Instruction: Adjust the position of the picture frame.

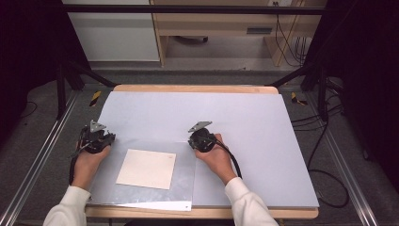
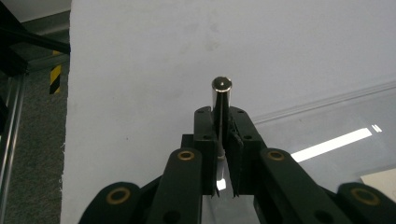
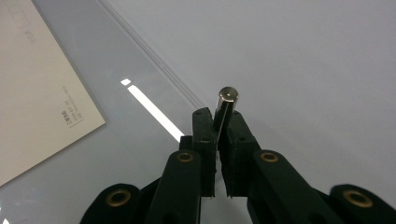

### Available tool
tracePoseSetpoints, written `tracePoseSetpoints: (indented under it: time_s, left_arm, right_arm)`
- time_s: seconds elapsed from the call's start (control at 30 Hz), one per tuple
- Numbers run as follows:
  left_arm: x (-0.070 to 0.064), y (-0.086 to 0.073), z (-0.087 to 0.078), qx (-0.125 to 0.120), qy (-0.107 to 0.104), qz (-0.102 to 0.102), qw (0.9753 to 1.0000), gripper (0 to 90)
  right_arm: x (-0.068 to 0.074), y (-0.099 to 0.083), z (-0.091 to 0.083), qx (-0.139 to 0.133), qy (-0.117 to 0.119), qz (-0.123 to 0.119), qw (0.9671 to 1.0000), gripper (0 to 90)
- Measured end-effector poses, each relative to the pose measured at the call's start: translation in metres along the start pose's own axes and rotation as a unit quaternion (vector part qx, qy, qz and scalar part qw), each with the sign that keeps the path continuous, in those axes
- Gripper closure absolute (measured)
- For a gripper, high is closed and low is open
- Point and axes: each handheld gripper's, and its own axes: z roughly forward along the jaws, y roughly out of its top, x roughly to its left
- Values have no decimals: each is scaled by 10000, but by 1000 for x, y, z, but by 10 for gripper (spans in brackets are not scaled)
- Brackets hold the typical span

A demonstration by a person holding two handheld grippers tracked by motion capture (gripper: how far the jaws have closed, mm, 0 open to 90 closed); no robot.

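Both-handed, each gripper pinches a metal pin: left gripper [image 1: 95, 137] clamps one pin [image 2: 221, 100]. Right gripper [image 1: 202, 136] clamps another pin [image 3: 226, 102], beside the clear sheet [image 1: 184, 183].

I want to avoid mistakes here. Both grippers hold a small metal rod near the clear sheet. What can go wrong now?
1. Each metal rod sticks out beyond the jaws of the left gripper and the right gripper, so it may slip or tilt.
2. A rod tip could scratch the clear sheet or shift the paper under it.

Small print on paper sheet [image 3: 37, 88], too blurred to read.
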Motion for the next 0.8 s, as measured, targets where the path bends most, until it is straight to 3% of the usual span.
tracePoseSetpoints:
  time_s: [0.3,0.5,0.8]
  left_arm:
    - [0,-1,1,-14,7,126,9999,825]
    - [2,0,1,14,-62,45,10000,832]
    - [0,0,1,-3,0,40,10000,831]
  right_arm:
    - [0,0,0,-16,-14,23,10000,852]
    - [0,0,0,0,-9,-22,10000,852]
    - [0,0,1,-18,-25,47,10000,851]
